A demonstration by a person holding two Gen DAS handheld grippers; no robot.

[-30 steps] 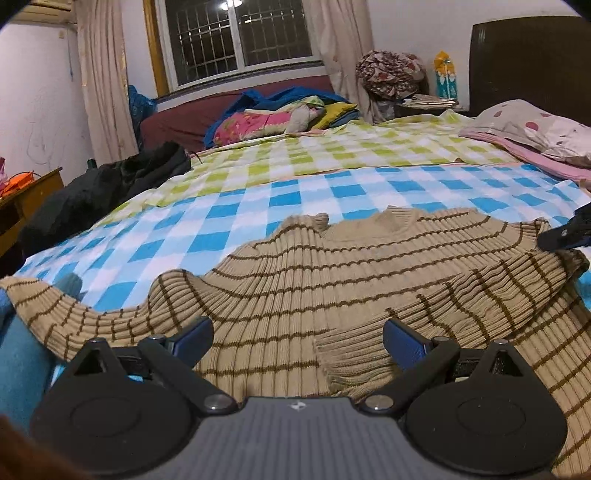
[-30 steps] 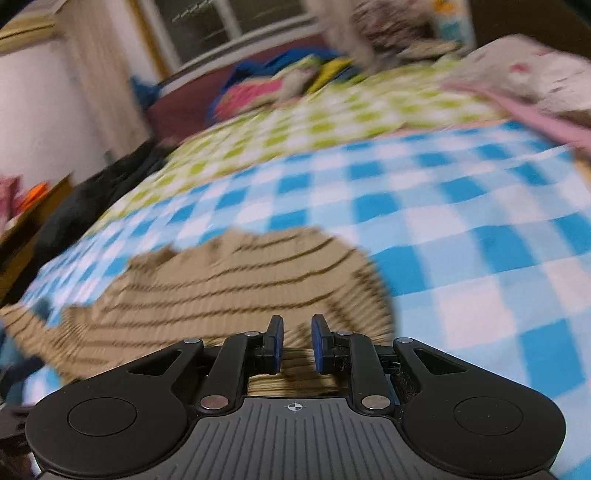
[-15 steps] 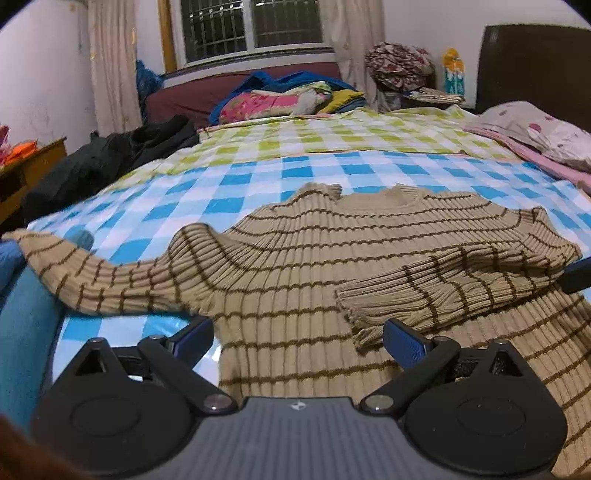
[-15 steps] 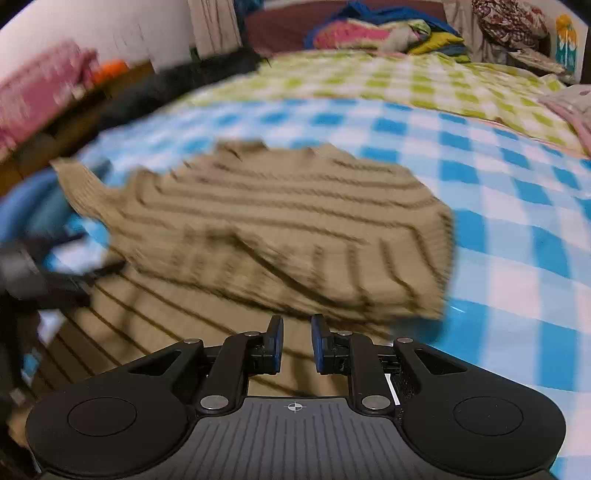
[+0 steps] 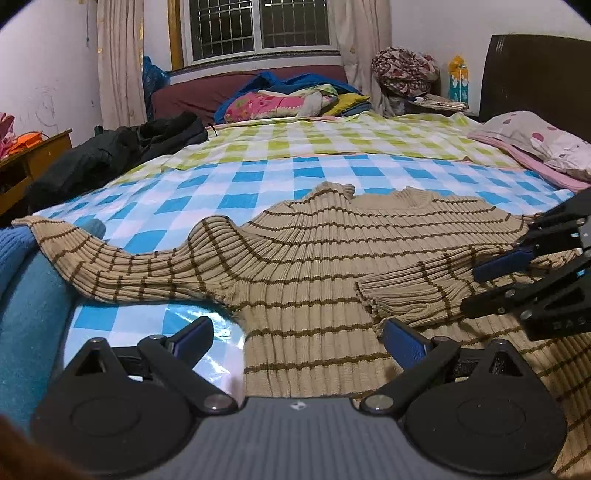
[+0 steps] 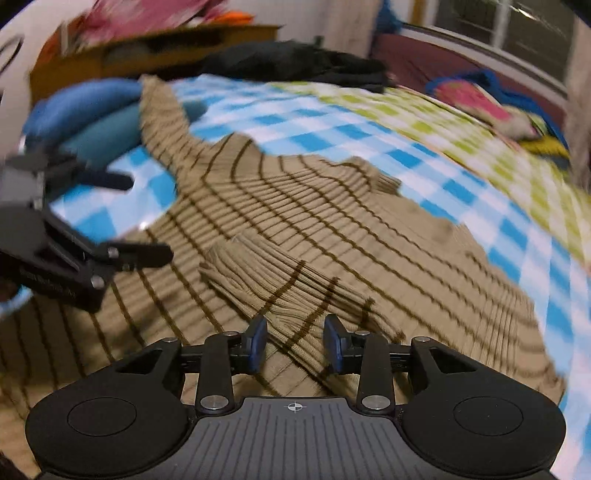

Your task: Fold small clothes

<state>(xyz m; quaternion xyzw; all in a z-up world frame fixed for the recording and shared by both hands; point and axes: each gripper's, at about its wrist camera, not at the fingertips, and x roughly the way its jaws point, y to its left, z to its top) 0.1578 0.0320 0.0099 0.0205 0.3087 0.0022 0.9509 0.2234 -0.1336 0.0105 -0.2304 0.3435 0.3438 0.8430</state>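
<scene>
**One sleeve in, one sleeve still out**

We are working on a wide bed under a blue-and-white checked sheet, with a green checked sheet beyond it, a barred window and curtains at the far wall, and a dark jacket heaped at the left edge. The tan striped sweater lies flat and face up near us. Its right sleeve is folded across the chest; its left sleeve trails outward over a blue folded garment at the bed's edge.

Our left claw hovers wide open over the sweater's lower left side, holding nothing. Our right claw is partly open, its pads either side of the folded sleeve, and seems to grip nothing, though that view is blurred.

We judge the risks as these: if the right claw lifts away while a pad snags the ribbing, the folded sleeve could drag back out. The trailing left sleeve, draped on the blue garment, could pull that garment along when we fold it in. The sheet looks glossy, so the whole sweater may slide.
</scene>
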